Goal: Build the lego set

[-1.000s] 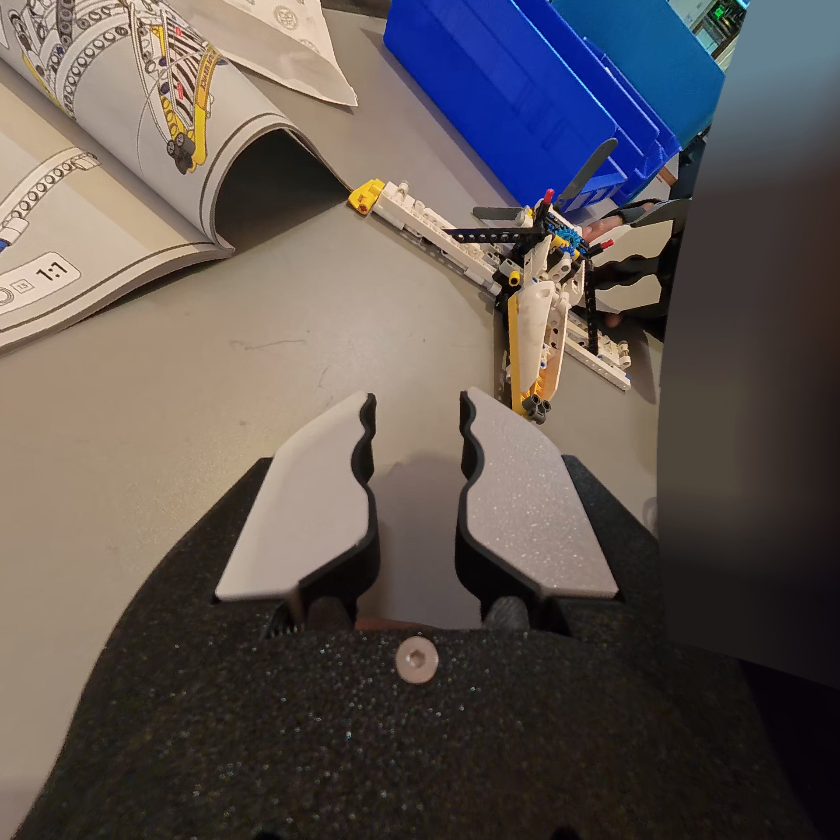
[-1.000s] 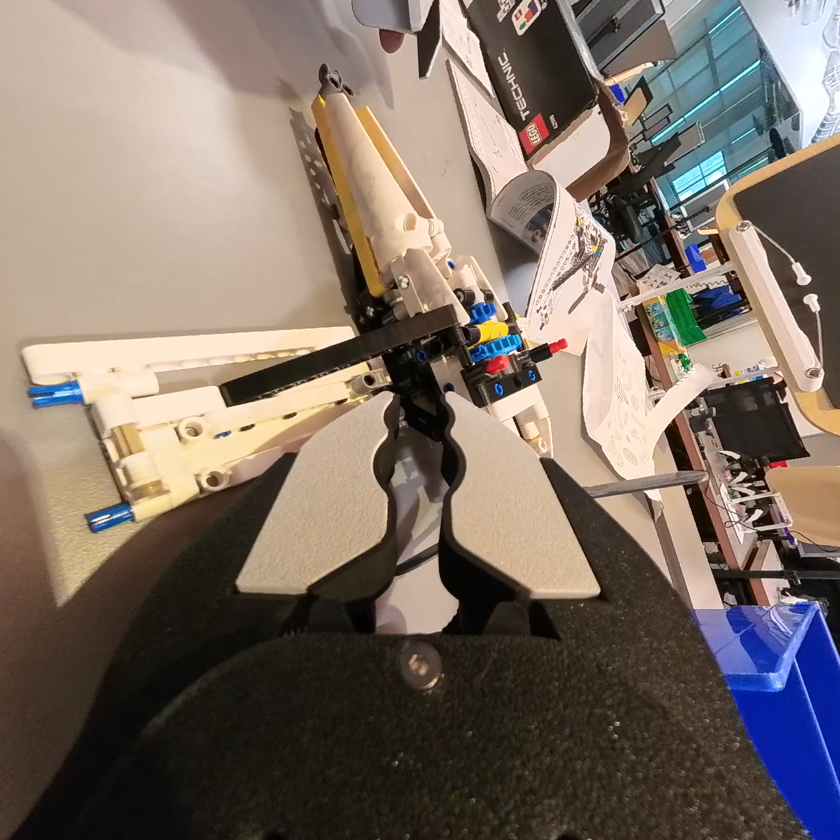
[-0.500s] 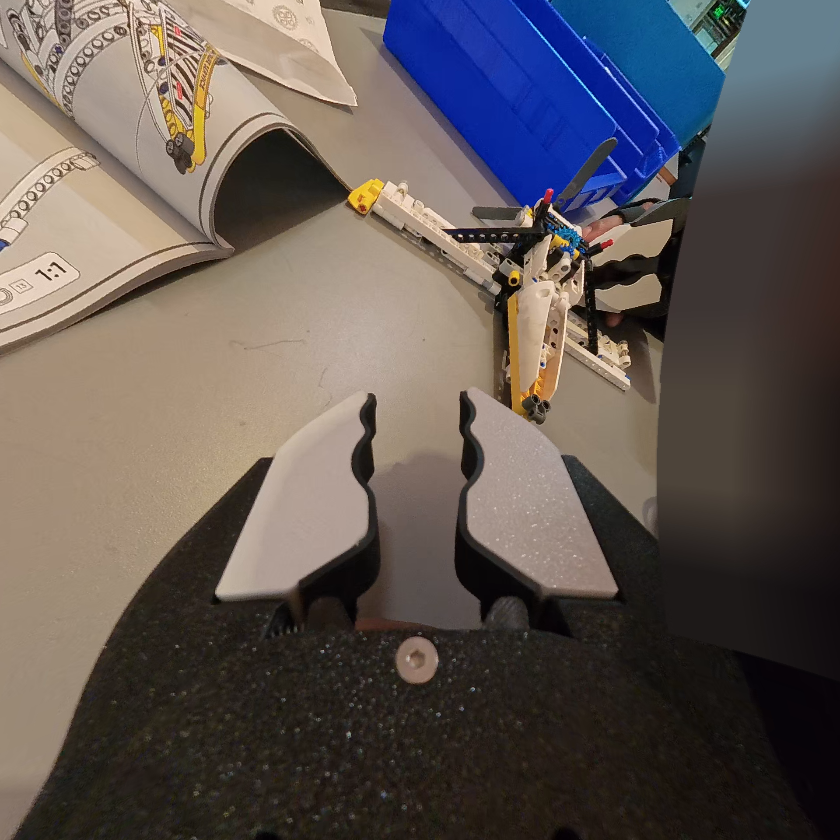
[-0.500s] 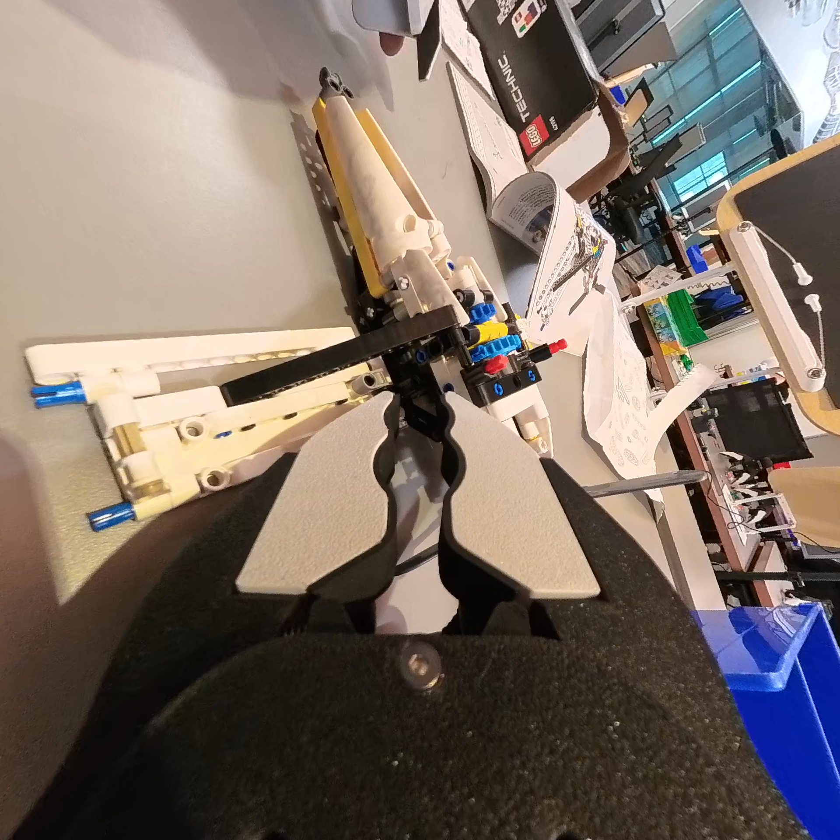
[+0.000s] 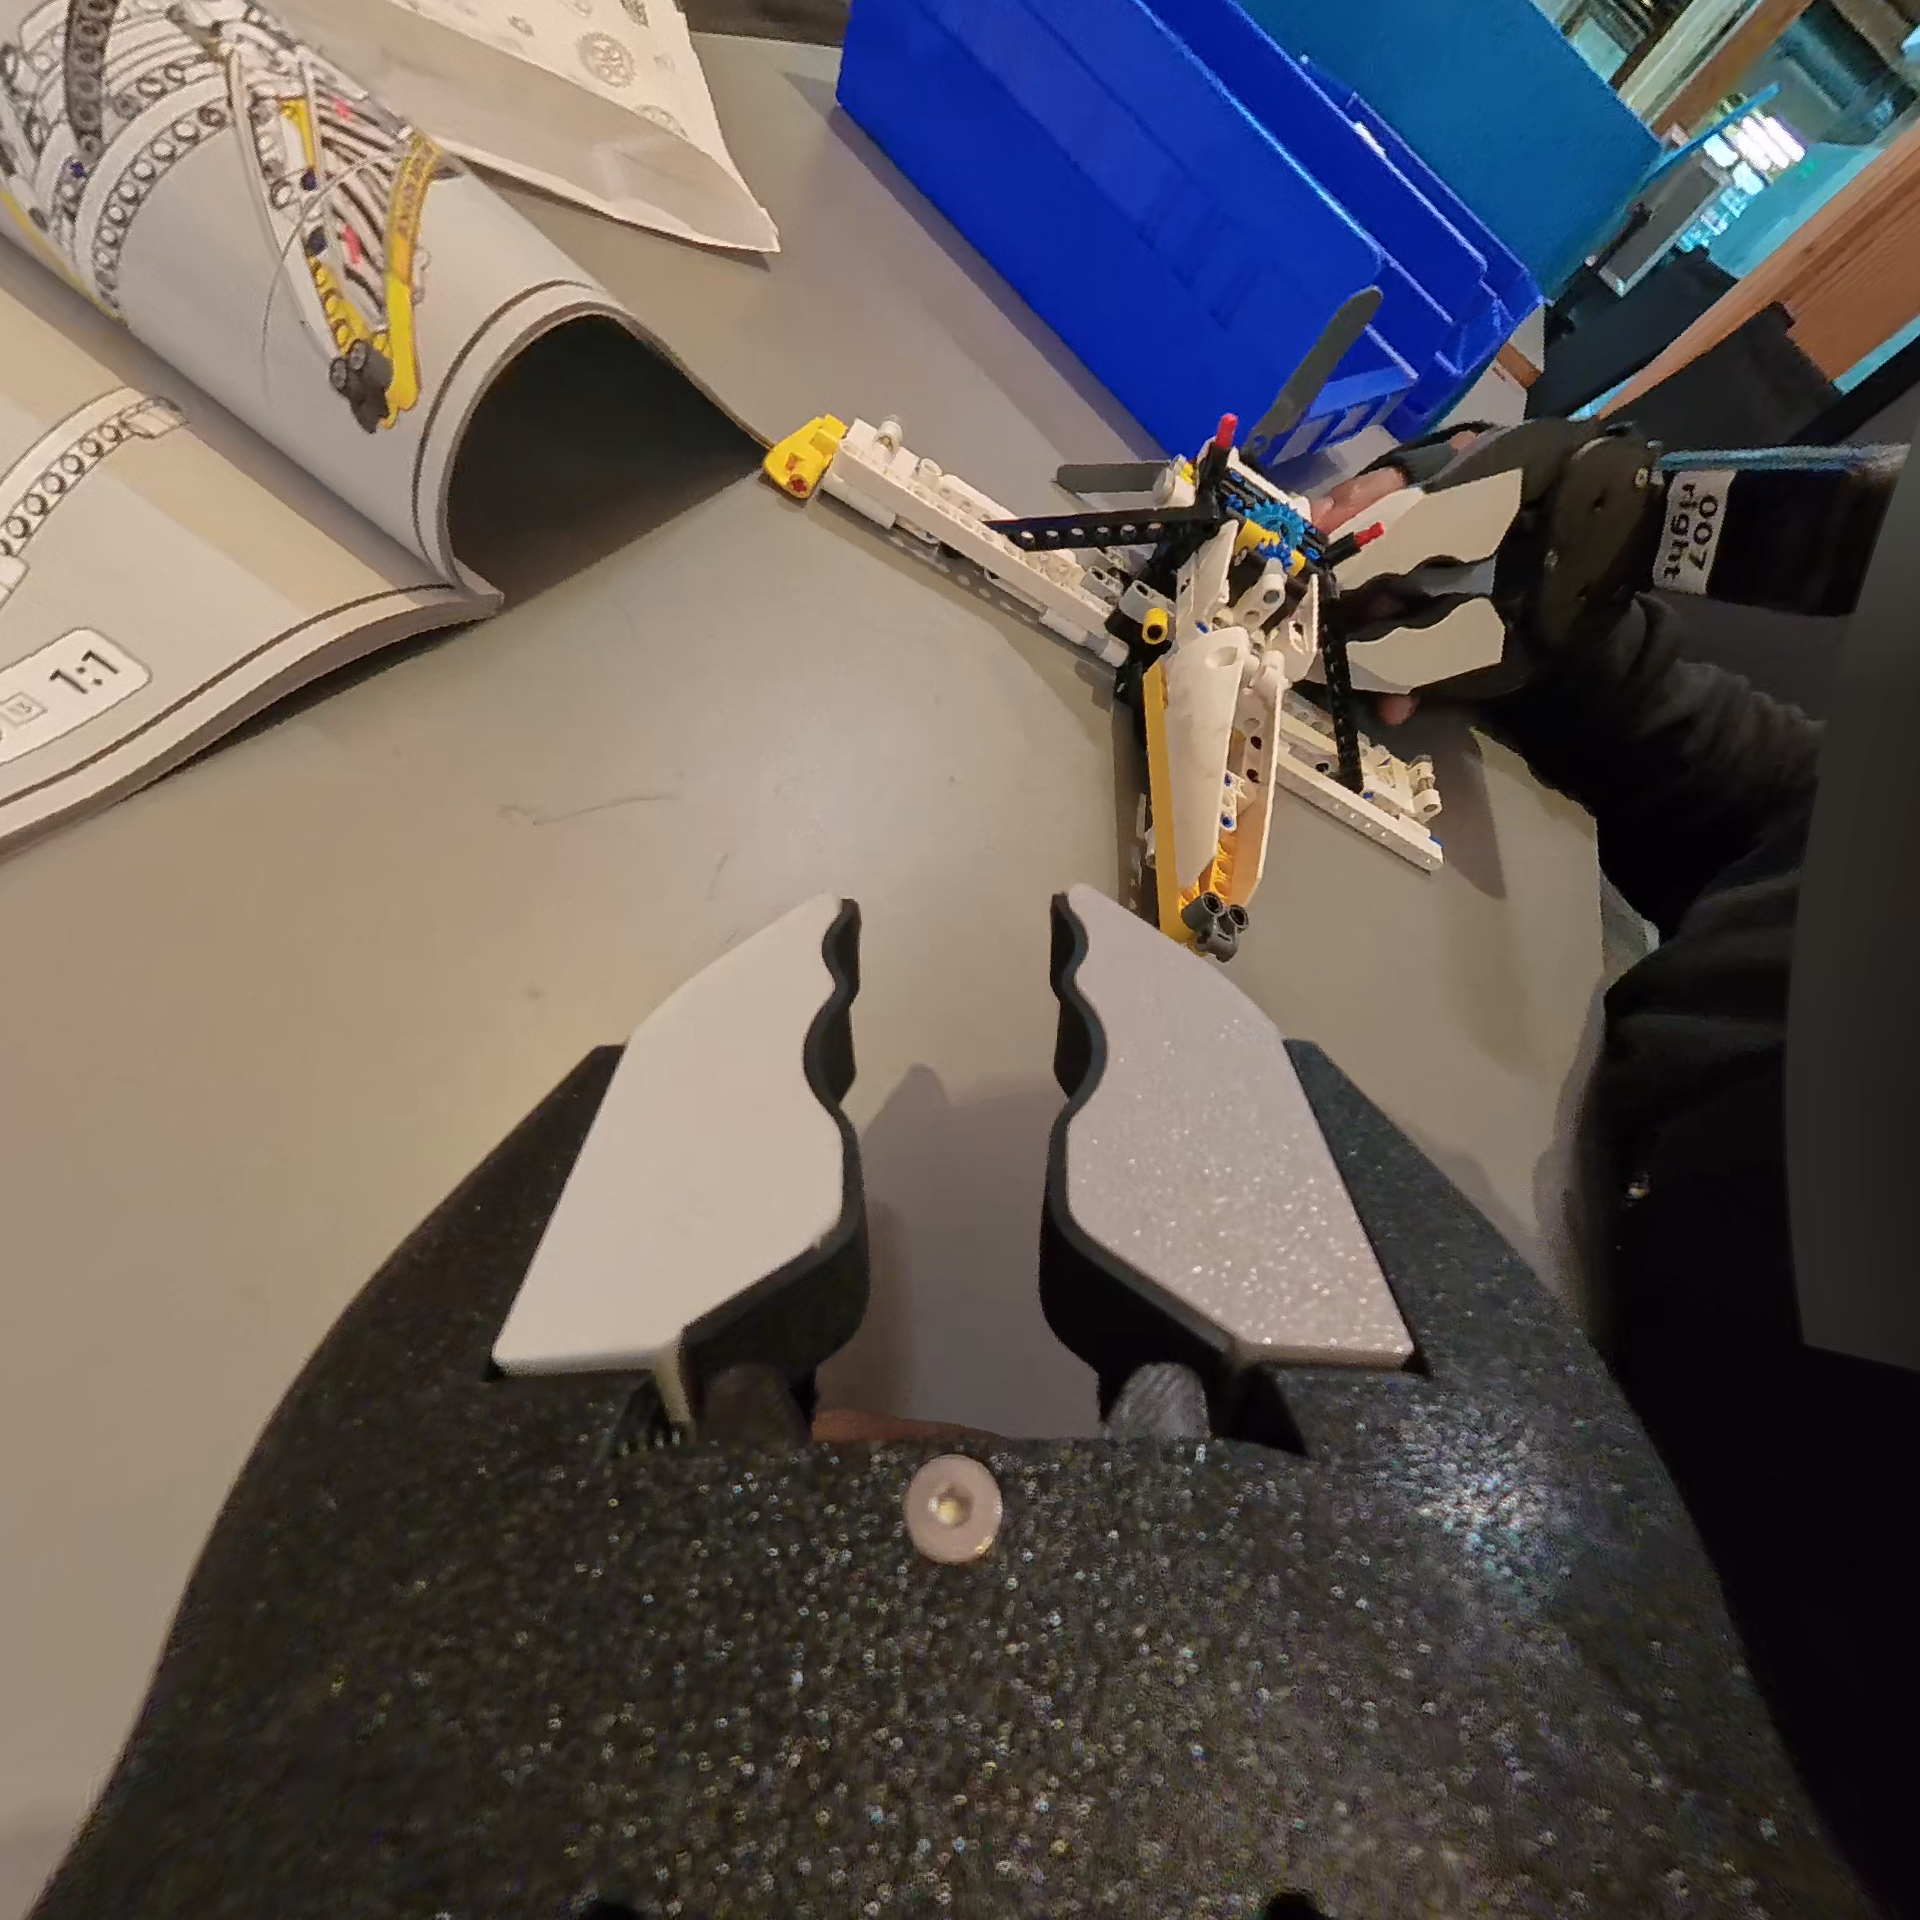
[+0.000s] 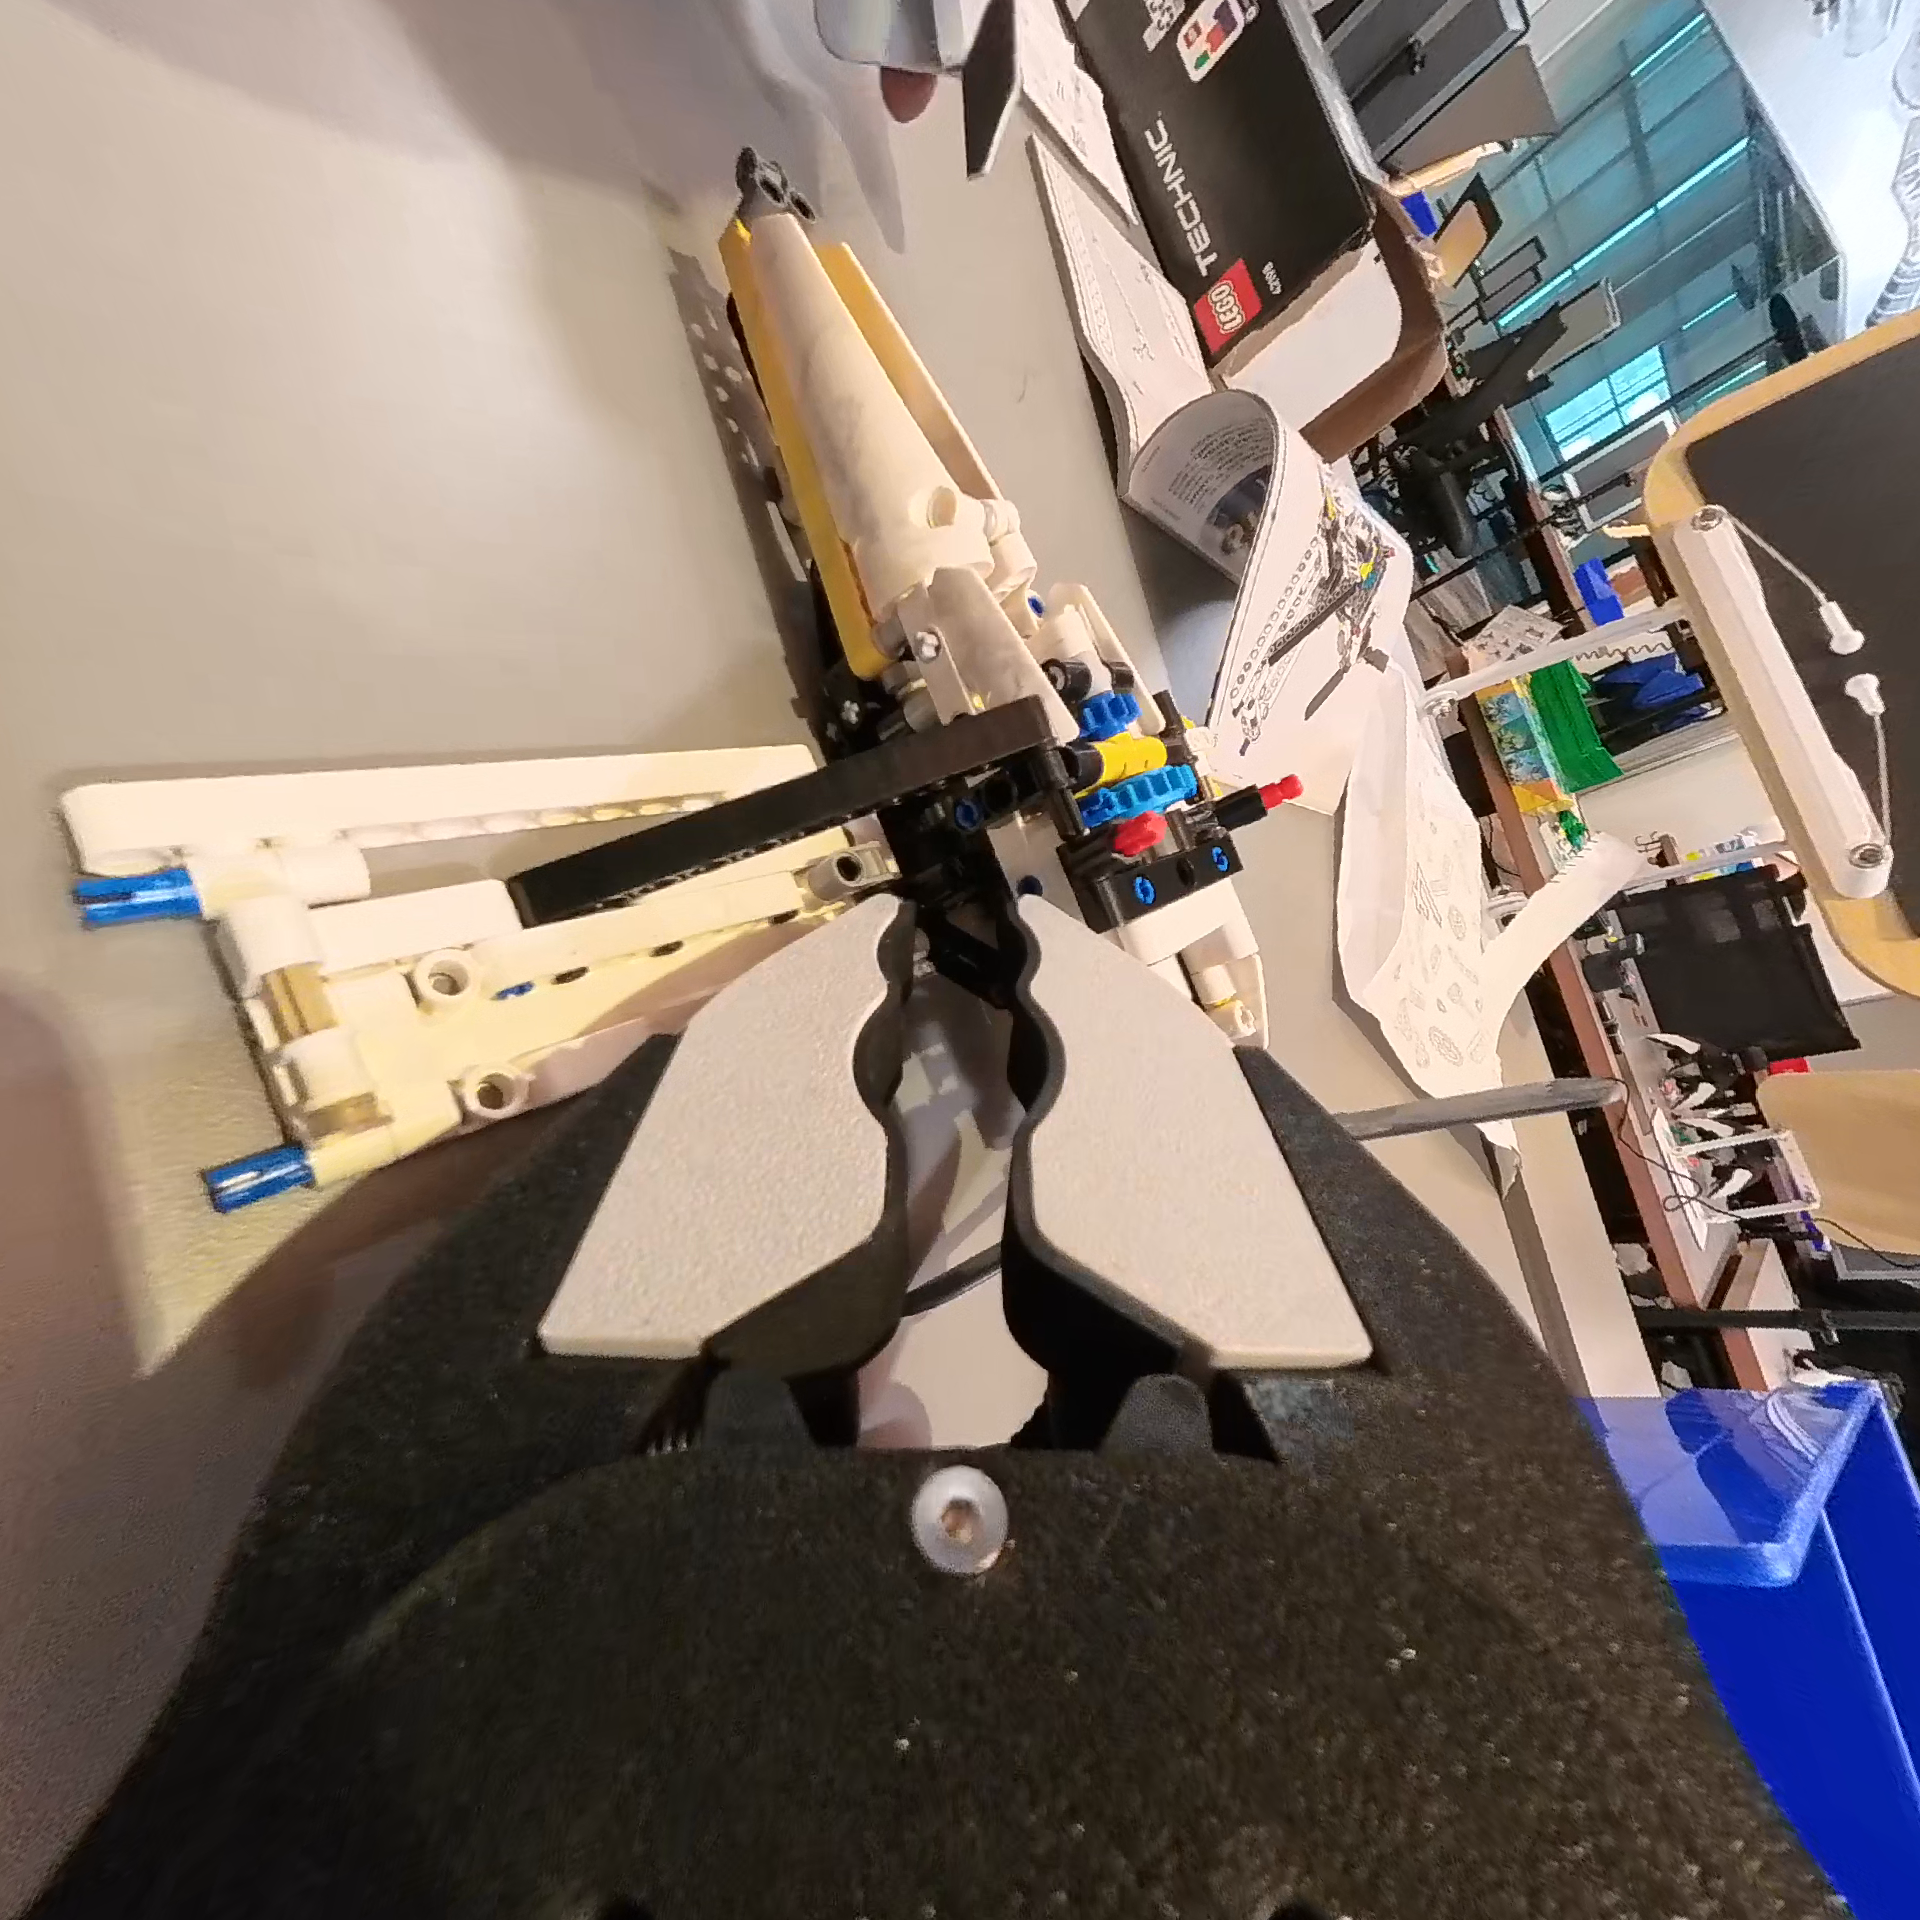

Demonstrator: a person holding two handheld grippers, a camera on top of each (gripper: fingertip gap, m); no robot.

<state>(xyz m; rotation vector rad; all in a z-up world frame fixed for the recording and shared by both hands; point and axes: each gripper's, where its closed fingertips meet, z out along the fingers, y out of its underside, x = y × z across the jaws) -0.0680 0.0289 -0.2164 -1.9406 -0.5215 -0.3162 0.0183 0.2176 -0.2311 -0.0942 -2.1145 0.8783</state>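
Observation:
A white, yellow and black brick-built aircraft model (image 5: 1205, 707) lies on the grey table (image 5: 520, 935), its grey-tipped nose towards me. My left gripper (image 5: 954, 925) is open and empty, just above the table and just left of the model's nose. My right gripper (image 6: 964, 925) is shut on a black part at the model's rear. The model (image 6: 904, 499) stretches away from the gripper, with white wing beams to the left. The right gripper also shows in the left wrist view (image 5: 1340, 592), with its fingers on either side of the model's rear, in a gloved hand.
Blue bins (image 5: 1143, 187) stand behind the model. An open instruction booklet (image 5: 208, 312) and a paper sheet (image 5: 582, 104) lie at the far left. A black box (image 6: 1226, 156), another booklet (image 6: 1226, 488) and a blue bin (image 6: 1787, 1558) show in the right wrist view. A dark sleeve (image 5: 1714, 935) fills the right side. Tip to tip, the grippers are about 20 cm apart.

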